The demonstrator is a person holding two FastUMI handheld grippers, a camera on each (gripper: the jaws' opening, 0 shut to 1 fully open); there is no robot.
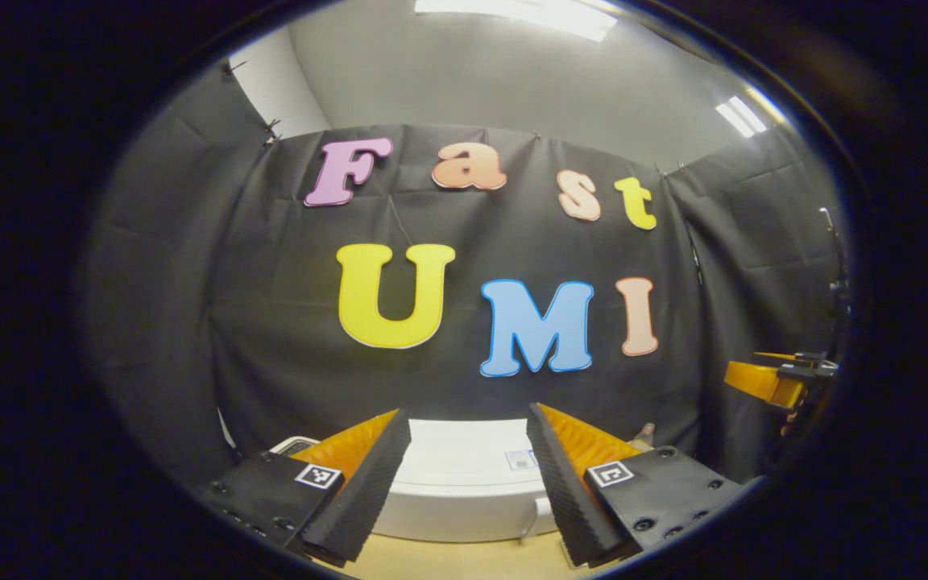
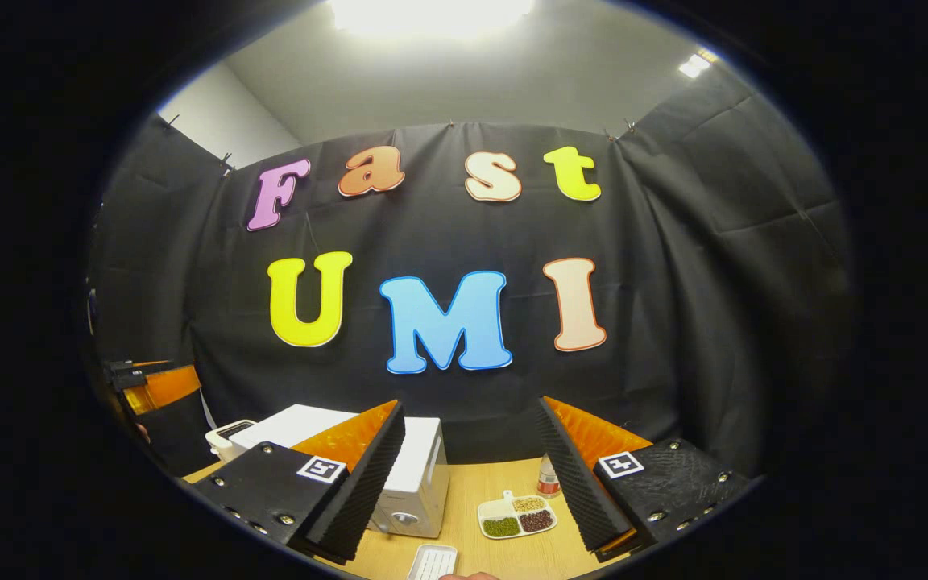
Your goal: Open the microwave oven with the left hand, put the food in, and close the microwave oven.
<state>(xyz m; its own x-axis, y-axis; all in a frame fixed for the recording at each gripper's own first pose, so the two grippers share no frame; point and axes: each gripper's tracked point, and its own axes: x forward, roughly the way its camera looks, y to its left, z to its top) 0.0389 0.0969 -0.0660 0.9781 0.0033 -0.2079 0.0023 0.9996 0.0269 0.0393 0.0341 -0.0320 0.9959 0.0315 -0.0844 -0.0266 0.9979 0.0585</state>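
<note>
The microwave oven (image 2: 399, 471) stands on the tabletop (image 2: 504, 483) against the booth's black wall, and from the right gripper view its door looks flush with the body, so it reads as closed. In the left gripper view the microwave oven (image 1: 464, 483) sits straight ahead and below, showing between that gripper's fingers.

The food appears to be the divided plate (image 2: 517, 515) with three portions of beans or grains (green, tan and dark red), lying on the tabletop just to the right of the oven, outside it. A small bottle (image 2: 548, 477) stands near behind the plate, and a white tray (image 2: 432, 561) lies nearer the camera at the lower edge.

The left gripper (image 1: 468, 475) hovers with its jaws apart, holding nothing. The right gripper (image 2: 472, 479) likewise has its jaws apart and empty, above the tabletop with the plate showing between its fingers. Each gripper can also be seen off to the side of the other's view.

As the things lie, the food is not in the oven and the door is shut, so putting the food in is left to do, and so is closing the door after it. The door would have to be opened by the left gripper for that.
</note>
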